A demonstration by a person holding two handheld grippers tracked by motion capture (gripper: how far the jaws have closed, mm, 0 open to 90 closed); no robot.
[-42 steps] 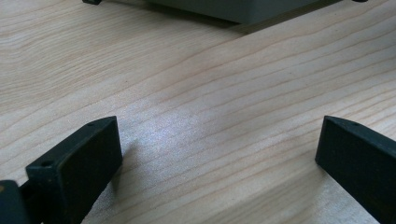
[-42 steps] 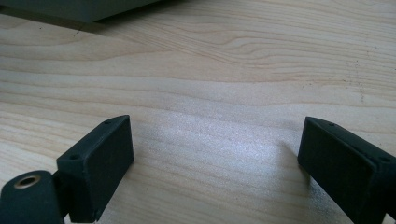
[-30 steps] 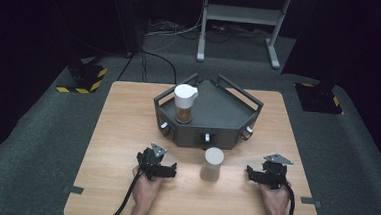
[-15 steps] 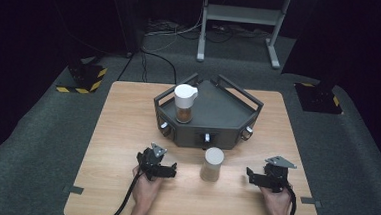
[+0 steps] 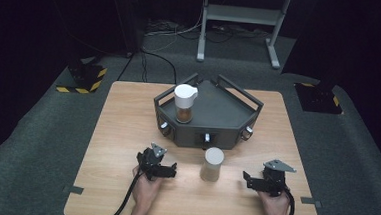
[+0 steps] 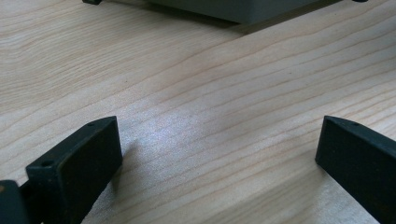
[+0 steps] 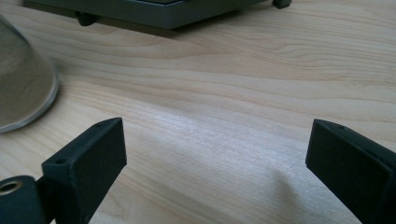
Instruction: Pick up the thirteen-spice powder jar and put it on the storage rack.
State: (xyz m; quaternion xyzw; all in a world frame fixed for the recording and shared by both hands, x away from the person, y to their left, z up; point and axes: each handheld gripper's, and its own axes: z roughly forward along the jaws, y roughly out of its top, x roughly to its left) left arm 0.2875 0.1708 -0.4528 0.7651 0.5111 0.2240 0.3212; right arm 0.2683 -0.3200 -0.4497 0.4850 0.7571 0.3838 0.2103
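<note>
A pale capped cylinder jar [image 5: 212, 164] stands on the wooden table [image 5: 127, 133] between my two grippers; its base shows at the left edge of the right gripper view [image 7: 23, 88]. Behind it sits a dark grey angular machine [image 5: 218, 114] with knobs on its front, carrying a white-lidded cup [image 5: 184, 103] with brown contents. My left gripper [image 5: 167, 170] rests low on the table, open, with bare wood between its jaws [image 6: 219, 154]. My right gripper [image 5: 248, 180] also rests open over bare wood [image 7: 217, 149], to the right of the jar.
The machine's underside and feet [image 7: 86, 18] run along the top of both gripper views. Off the table lie dark carpet, cables, a metal stand [image 5: 239, 20] and yellow-black striped bases [image 5: 85, 78]. Table edges are close behind both hands.
</note>
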